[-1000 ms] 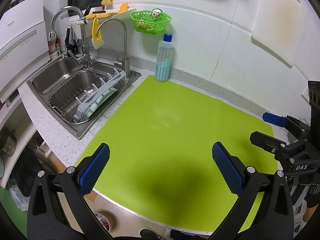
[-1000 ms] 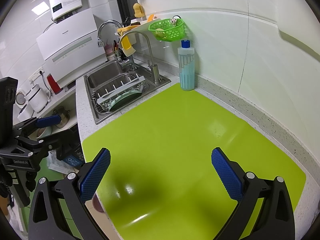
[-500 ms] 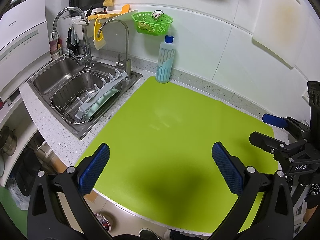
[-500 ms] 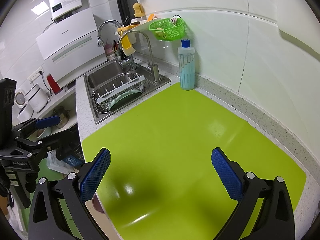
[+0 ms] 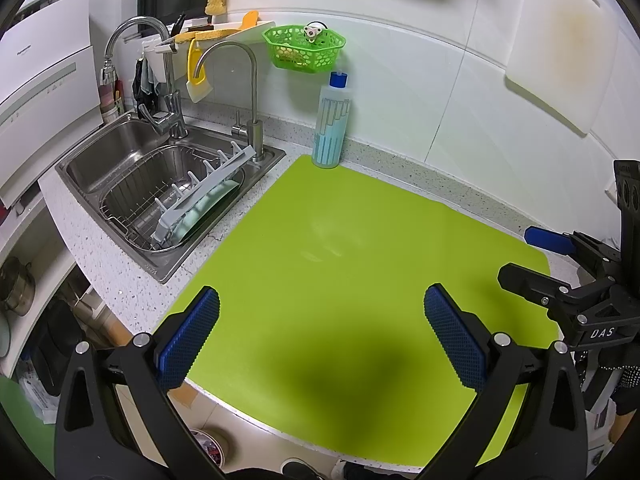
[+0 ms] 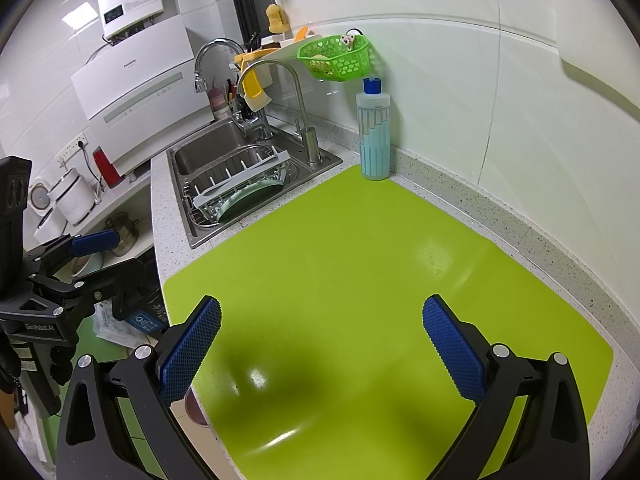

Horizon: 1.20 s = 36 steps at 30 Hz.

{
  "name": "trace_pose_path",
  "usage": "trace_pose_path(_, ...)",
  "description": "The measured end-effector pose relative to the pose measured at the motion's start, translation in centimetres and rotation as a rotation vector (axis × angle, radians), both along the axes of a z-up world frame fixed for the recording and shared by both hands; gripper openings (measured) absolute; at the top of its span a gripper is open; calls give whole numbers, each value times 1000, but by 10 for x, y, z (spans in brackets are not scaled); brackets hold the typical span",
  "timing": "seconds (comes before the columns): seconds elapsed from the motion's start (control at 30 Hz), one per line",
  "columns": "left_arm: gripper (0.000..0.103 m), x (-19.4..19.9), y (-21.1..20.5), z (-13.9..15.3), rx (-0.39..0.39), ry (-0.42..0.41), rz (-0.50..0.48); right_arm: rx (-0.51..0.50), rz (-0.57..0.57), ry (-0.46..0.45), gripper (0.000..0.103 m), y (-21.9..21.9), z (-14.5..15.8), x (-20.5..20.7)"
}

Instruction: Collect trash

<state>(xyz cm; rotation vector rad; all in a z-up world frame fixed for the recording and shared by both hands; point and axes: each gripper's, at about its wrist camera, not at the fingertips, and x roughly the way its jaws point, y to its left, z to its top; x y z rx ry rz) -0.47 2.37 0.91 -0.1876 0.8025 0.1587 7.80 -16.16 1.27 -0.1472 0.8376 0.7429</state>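
A bare lime-green mat (image 5: 340, 264) covers the counter; it also shows in the right wrist view (image 6: 380, 280). No trash item shows on it. My left gripper (image 5: 320, 336) is open and empty above the mat's near edge. My right gripper (image 6: 320, 344) is open and empty above the mat's front part. The right gripper shows at the right edge of the left wrist view (image 5: 568, 280), and the left gripper at the left edge of the right wrist view (image 6: 68, 280).
A steel sink (image 5: 120, 168) with a dish rack (image 5: 200, 200) lies left of the mat. A blue-capped bottle (image 5: 332, 124) stands at the mat's far corner. A green basket (image 5: 304, 52) hangs on the tiled wall. Bins and paper show below the counter's edge (image 6: 132, 320).
The left wrist view has shifted slightly, with the sink and bottle sliding a little to the right and down. The right gripper has barely moved. Both stay open.
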Motion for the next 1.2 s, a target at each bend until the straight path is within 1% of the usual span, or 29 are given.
trace_pose_path(0.43, 100, 2, 2, 0, 1, -8, -3, 0, 0, -2, 97, 0, 0, -1)
trace_pose_path(0.7, 100, 4, 8, -1, -26, 2, 0, -2, 7, -3, 97, 3, -1, 3)
trace_pose_path(1.2, 100, 5, 9, -1, -17, 6, 1, -5, 8, -4, 97, 5, -1, 3)
